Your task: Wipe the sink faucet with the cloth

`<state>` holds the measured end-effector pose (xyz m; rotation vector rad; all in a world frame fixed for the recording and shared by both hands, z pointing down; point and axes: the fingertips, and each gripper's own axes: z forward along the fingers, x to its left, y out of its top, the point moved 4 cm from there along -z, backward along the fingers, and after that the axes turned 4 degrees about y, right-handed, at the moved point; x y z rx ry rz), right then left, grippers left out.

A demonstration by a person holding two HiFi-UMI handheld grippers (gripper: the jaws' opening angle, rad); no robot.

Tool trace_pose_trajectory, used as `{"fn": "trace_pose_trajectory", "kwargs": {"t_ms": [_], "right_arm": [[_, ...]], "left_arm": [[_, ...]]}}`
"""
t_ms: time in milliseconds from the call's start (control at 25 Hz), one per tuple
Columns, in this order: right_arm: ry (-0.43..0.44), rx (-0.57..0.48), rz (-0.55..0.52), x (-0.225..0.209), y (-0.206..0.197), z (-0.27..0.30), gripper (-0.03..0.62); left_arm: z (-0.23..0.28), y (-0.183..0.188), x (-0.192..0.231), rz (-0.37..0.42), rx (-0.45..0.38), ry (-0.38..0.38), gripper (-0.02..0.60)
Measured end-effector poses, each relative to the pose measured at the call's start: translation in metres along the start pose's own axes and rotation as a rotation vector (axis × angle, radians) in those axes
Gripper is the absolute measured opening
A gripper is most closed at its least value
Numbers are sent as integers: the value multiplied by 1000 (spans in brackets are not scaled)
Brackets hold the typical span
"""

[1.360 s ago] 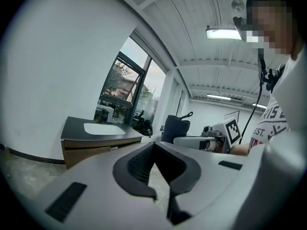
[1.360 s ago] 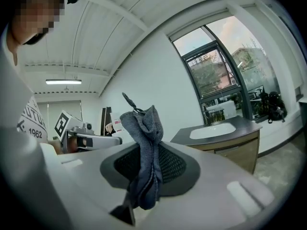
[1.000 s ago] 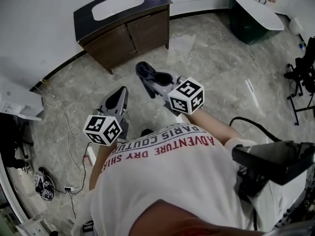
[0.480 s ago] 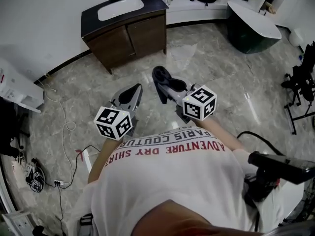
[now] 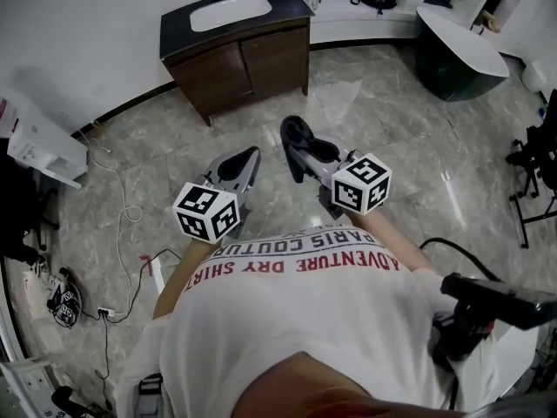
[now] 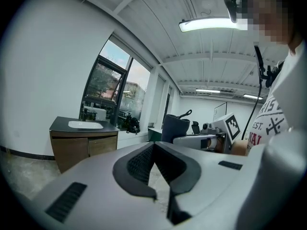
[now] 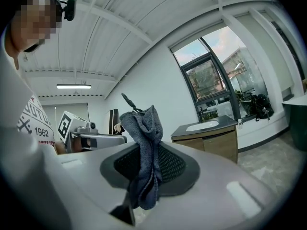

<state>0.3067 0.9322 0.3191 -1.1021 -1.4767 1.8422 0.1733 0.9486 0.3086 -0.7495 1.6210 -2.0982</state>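
Cloth (image 7: 142, 128), a crumpled blue-grey rag, is clamped between the fingers (image 7: 175, 166) of the right gripper (image 7: 144, 150), with its loose top standing above them and its lower end hanging down. From the head view, the cloth (image 5: 298, 131) shows as a dark bunch at the tip of the right gripper (image 5: 296, 146), held above the marble floor (image 5: 400, 138) in front of the person's white printed T-shirt (image 5: 296, 320). The left gripper (image 5: 245, 162) is just beside it, at about the same height. In the left gripper view, the left gripper (image 6: 153, 146) has its dark ribbed fingers (image 6: 136, 162) closed tip to tip, with nothing between them. The sink (image 5: 231, 11), a white basin set in the dark top of a brown wooden vanity cabinet (image 5: 257, 59), stands against the wall, well apart from both grippers. No faucet can be made out on it.
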Motion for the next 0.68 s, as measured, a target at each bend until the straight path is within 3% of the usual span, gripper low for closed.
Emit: {"fn": "trace_pose_trajectory", "kwargs": {"t_ms": [680], "right_arm": [[62, -15, -29, -12, 16, 1, 77]], "left_arm": [[11, 11, -8, 14, -17, 48, 2]]}}
